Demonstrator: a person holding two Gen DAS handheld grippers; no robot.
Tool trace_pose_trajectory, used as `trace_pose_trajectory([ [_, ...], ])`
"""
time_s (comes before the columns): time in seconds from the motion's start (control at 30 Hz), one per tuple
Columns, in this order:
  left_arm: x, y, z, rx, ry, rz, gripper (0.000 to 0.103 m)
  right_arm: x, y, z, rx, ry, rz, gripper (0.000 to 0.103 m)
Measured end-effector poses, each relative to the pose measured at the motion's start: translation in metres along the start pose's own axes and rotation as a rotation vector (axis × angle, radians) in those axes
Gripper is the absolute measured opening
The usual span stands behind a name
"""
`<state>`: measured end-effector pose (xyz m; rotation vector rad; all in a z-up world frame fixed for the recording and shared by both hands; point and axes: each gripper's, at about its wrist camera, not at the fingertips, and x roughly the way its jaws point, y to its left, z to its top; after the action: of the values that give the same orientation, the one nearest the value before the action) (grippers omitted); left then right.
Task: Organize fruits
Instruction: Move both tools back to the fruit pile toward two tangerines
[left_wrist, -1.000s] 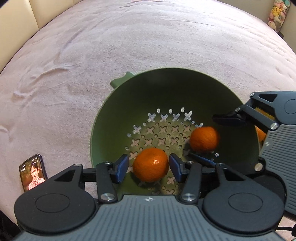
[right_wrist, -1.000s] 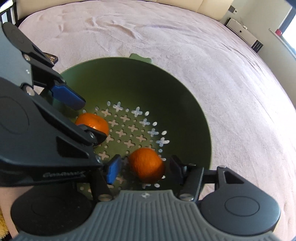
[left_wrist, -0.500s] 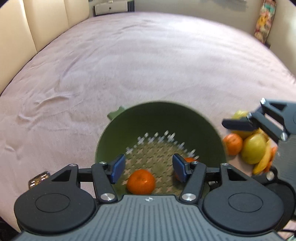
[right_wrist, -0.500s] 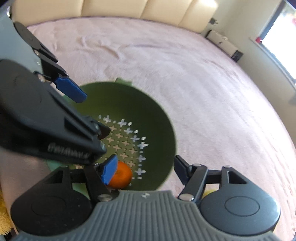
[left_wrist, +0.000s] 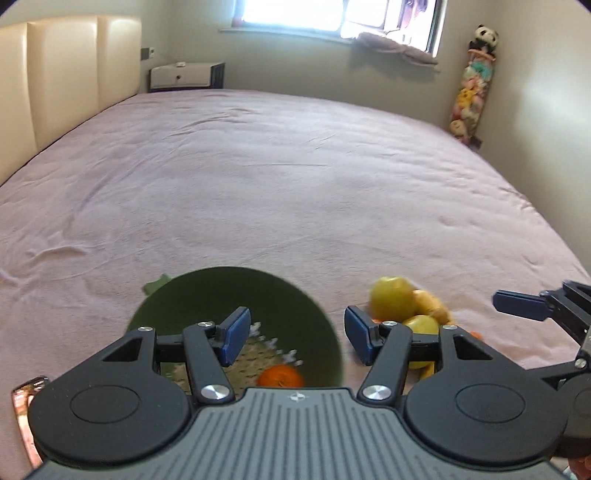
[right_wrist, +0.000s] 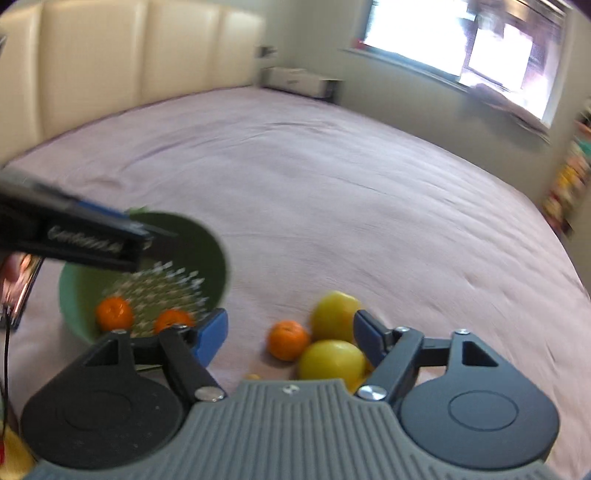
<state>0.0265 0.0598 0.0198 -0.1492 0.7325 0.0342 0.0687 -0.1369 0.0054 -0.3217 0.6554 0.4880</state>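
Observation:
A green colander bowl (left_wrist: 192, 291) (right_wrist: 218, 251) sits on the pink bed. Two tangerines lie in it (right_wrist: 114, 314) (right_wrist: 173, 320); the left wrist view shows one (left_wrist: 280, 376). Right of the bowl is a pile of fruit: a tangerine (right_wrist: 289, 339), two yellow-green apples (right_wrist: 334, 314) (right_wrist: 332, 360) (left_wrist: 391, 299) and something yellow behind them. My left gripper (left_wrist: 295, 338) is open and empty, raised above the bowl's right rim. My right gripper (right_wrist: 290, 338) is open and empty, raised above the pile.
The pink bedsheet (left_wrist: 295, 184) stretches far ahead. A phone (right_wrist: 20, 288) lies left of the bowl. A cream headboard (left_wrist: 55, 74), a nightstand (left_wrist: 184, 75) and a window are at the back. Plush toys (left_wrist: 472, 88) hang at the right wall.
Both grippers have let go of their tangerines in the bowl, lifted up and pulled back. The right one has swung right over the fruit pile. Both views are motion-blurred.

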Motion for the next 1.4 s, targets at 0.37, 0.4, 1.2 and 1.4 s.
trace_pose_trajectory([
  [0.37, 0.011, -0.05, -0.027, 0.125, -0.02, -0.084, 0.072, 0.003, -0.04, -0.047, 0.205, 0.034, -0.188, 0.073],
  [0.4, 0.011, -0.056, -0.031, 0.135, -0.017, -0.096, 0.071, 0.005, -0.044, -0.051, 0.217, 0.045, -0.19, 0.073],
  [1.2, 0.079, -0.114, -0.07, 0.338, 0.158, -0.187, 0.063, 0.038, -0.09, -0.1, 0.251, 0.124, -0.11, 0.053],
  [1.4, 0.082, -0.117, -0.071, 0.339, 0.139, -0.202, 0.063, 0.04, -0.102, -0.1, 0.31, 0.111, -0.144, 0.052],
])
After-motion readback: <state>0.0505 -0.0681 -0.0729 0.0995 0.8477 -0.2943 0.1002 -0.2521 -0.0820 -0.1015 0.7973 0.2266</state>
